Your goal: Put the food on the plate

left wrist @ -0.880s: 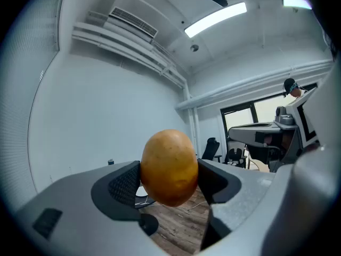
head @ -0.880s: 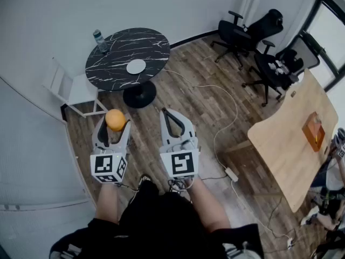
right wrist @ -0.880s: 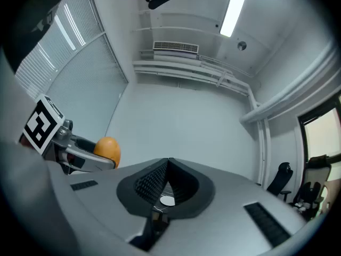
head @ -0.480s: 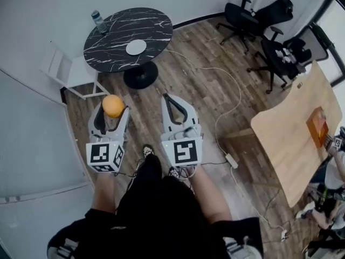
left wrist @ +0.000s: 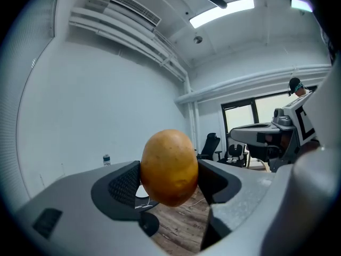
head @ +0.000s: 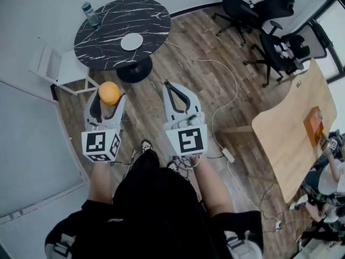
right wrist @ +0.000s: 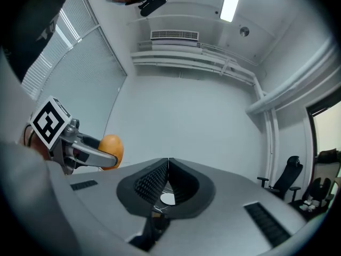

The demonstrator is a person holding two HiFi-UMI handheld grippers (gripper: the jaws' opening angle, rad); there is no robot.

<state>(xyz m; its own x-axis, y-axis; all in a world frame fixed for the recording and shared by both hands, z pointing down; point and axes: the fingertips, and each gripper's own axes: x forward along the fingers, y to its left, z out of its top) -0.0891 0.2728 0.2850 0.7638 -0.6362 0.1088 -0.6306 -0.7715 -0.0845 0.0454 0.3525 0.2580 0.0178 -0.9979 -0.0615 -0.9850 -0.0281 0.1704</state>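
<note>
Left gripper (head: 109,97): my jaws clamp the potato (left wrist: 169,167).
Right gripper (head: 168,86): my jaws pressed together.
Plate (head: 131,41): on round bench (head: 105,50).

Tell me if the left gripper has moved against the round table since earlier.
Yes. The left gripper, gripping the potato, has come slightly nearer the round black table; the gap to its near edge has narrowed.

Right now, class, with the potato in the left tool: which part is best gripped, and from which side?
Across the narrow middle of the potato, one pad on each long flank, approaching square to its long axis, as the left tool holds it. It is oval, so the waist probably offers the broadest, least slippery contact.
</note>
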